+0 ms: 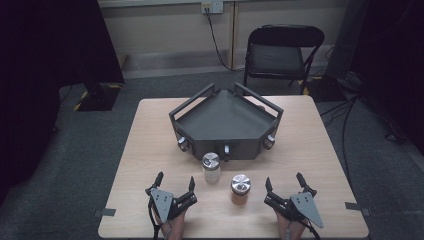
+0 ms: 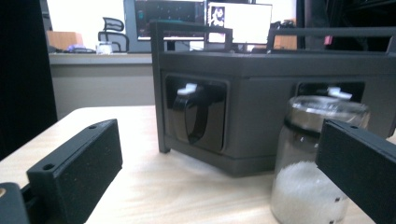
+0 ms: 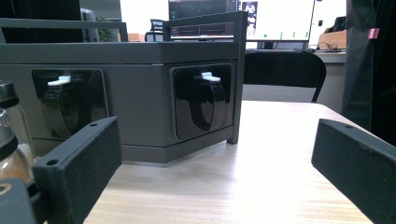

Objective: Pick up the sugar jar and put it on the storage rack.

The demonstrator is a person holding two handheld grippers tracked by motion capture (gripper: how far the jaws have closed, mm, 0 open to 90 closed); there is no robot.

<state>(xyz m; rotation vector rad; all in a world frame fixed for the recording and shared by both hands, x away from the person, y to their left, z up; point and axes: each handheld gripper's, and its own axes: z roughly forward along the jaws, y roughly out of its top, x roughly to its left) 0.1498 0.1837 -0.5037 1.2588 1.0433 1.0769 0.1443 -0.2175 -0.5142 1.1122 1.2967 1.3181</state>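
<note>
- The table (image 1: 150,150) is light, pale-grained wood with rounded corners, standing on dark grey carpet; black tape tabs show at its near left and right edges.
- A dark grey angular tray-topped rack (image 1: 226,125) sits at the middle of the table, with raised rails along its back edges and recessed black dispensers (image 2: 191,116) set into its front faces.
- The jar of white grains (image 1: 211,167), with a silver lid, stands just in front of the rack's middle face; in the left gripper view (image 2: 308,163) it rises beside the right jaw.
- The jar of brown powder (image 1: 240,189), also silver-lidded, stands nearer the person and slightly to the right, close to the first jar but apart from it.
- The left gripper (image 1: 175,182) rests at the near edge, left of the jars, jaws spread wide and gripping nothing.
- The right gripper (image 1: 285,182) rests at the near edge, right of the jars, jaws likewise apart and empty.
- Behind the table stands a black folding chair (image 1: 282,55) against a pale wall with a socket (image 1: 212,7) and a hanging cable; black curtains flank both sides.
</note>
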